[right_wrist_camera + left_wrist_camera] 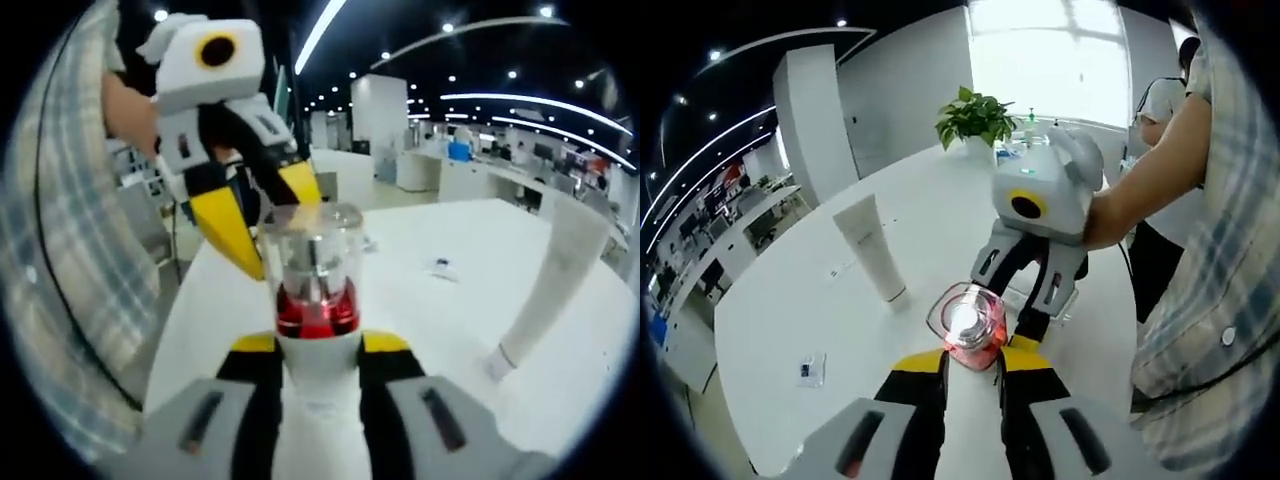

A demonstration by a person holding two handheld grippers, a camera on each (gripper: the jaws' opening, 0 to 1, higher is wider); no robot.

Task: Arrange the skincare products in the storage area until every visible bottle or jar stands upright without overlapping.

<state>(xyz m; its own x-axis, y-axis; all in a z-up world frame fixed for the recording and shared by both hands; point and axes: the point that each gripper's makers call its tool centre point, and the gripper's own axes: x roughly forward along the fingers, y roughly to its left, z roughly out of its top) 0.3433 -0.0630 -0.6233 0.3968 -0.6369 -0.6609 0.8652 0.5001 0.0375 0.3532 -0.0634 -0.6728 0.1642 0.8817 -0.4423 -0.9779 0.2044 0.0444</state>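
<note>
I hold a pump bottle between my two tools above the white bench (790,310). My left tool (973,372) is closed on the bottle's pale body, its yellow tips pressed to either side just below the red collar and clear cap (967,322). In the right gripper view my right tool (320,365) grips the bottle (315,300) the same way, with the cap rising straight ahead of its tips. Each tool shows in the other's view, close beside the cap: the right tool (1025,300) beyond it, the left tool (255,215) with its yellow tips touching or nearly touching it; I cannot tell which.

The bottle's long axis runs along my left tool, cap pointing forward and away from me. To finish well, I judge one tool should let go, so the other alone can turn the base down and set it flat.

A white tube (872,247) stands cap-down on the bench, forward and left of my left tool, well apart. Seen from my right tool, the tube (548,290) is off to the right.
</note>
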